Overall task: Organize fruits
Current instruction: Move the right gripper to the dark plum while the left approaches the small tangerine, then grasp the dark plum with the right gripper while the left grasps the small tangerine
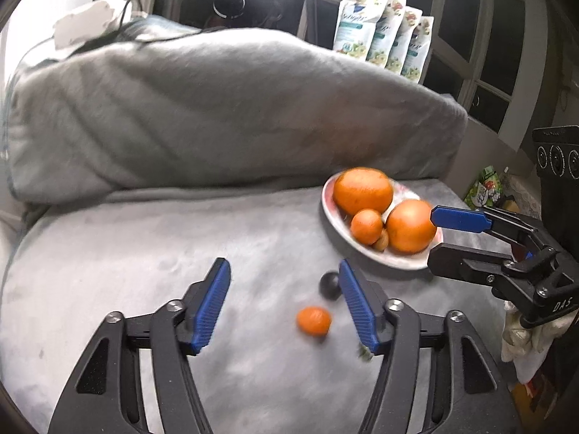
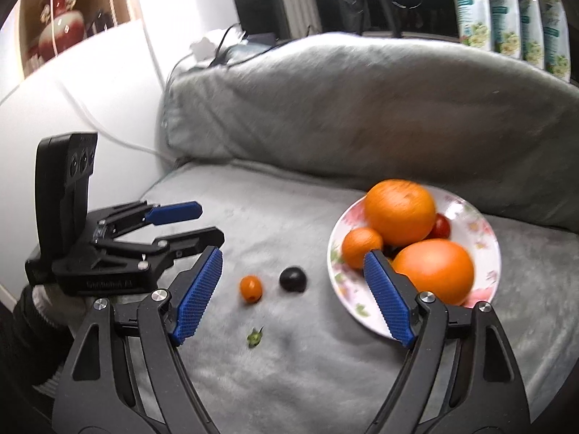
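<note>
A flowered plate (image 1: 394,261) (image 2: 483,233) on the grey cushion holds two big oranges (image 1: 363,190) (image 2: 400,211), a small orange (image 2: 362,247) and a red tomato (image 2: 442,226). In front of the plate, on the cushion, lie a small orange tomato (image 1: 314,321) (image 2: 250,288) and a dark round fruit (image 1: 329,285) (image 2: 293,279). My left gripper (image 1: 283,263) (image 2: 210,222) is open, low over the cushion, left of both loose fruits. My right gripper (image 2: 293,255) (image 1: 433,237) is open too, its right finger over the plate's near rim. Neither holds anything.
A green calyx scrap (image 2: 254,337) lies nearer than the loose fruits. A large grey pillow (image 1: 231,108) walls off the back of the cushion. Pouches (image 1: 383,32) stand behind it by the dark windows. The cushion's edge drops off at the right, beside a green packet (image 1: 483,190).
</note>
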The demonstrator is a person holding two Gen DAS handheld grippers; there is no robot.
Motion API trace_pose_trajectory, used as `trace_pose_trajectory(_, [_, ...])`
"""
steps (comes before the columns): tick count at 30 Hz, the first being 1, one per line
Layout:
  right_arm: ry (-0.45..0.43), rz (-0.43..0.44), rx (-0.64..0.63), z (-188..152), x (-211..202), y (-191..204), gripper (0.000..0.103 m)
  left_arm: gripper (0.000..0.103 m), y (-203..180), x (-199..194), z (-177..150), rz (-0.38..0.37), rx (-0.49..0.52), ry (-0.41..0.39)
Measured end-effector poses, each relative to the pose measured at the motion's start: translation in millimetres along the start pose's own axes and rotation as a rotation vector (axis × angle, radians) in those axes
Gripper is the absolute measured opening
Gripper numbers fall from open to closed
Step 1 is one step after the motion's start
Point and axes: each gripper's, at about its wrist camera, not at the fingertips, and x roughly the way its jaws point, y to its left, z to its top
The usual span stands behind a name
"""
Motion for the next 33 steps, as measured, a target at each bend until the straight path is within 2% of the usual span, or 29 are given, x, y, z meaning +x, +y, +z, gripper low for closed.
trace_pose_trajectory(7, [0.101, 0.050, 0.098, -14, 28, -6, 0.058, 0.043, -2, 5, -24, -0.044, 0.037, 0.070])
trace_pose_trajectory(19, [0.184, 0.023, 0.170, -21, 65, -4, 0.051, 0.038, -9, 24, -36, -0.074, 0.091, 0.138])
trace_pose_trajectory(33, [0.206, -0.066, 0.152, -16, 91, 1, 0.043, 0.037, -12, 37, -35, -0.085, 0.106, 0.160])
